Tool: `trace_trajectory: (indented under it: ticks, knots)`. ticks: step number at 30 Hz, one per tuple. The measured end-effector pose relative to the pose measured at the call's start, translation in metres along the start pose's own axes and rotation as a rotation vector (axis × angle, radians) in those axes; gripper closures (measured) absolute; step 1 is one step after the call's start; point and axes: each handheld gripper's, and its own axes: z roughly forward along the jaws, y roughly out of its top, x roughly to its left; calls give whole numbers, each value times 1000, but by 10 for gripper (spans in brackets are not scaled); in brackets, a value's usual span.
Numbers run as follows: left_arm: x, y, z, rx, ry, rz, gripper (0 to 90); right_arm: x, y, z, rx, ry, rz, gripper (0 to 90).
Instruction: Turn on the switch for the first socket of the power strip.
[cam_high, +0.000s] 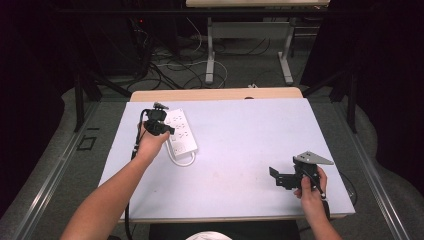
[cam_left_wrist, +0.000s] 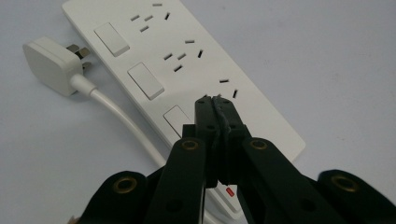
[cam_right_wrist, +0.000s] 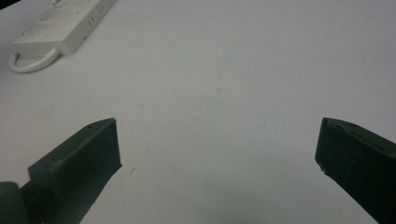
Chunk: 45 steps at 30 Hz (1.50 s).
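A white power strip (cam_high: 181, 131) (cam_left_wrist: 187, 70) (cam_right_wrist: 65, 25) lies on the left half of the table, with several sockets and rocker switches along it. Its white cord (cam_left_wrist: 121, 119) loops round to a white plug (cam_left_wrist: 49, 65) that lies unplugged beside the strip. My left gripper (cam_high: 157, 120) (cam_left_wrist: 214, 100) hovers just over the strip, jaws shut with nothing between them, tips close to the third socket. My right gripper (cam_high: 280, 176) (cam_right_wrist: 217, 135) rests low over bare table at the front right, jaws wide open and empty.
A pale mat (cam_high: 240, 145) covers the wooden table (cam_high: 215, 93). Beyond the far edge the floor holds tangled cables (cam_high: 170, 65) and the legs of another table (cam_high: 210, 50). Dark curtains stand at both sides.
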Motion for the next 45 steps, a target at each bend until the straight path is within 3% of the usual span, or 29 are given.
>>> trace_trajectory:
  ticks: [17, 45]
  knots:
    - [5, -1, 15, 65, 18, -75, 900, 0, 0, 1, -2, -6, -6, 0]
    - [5, -1, 28, 90, 23, -66, 889, 0, -1, 2, 7, 7, -8, 0]
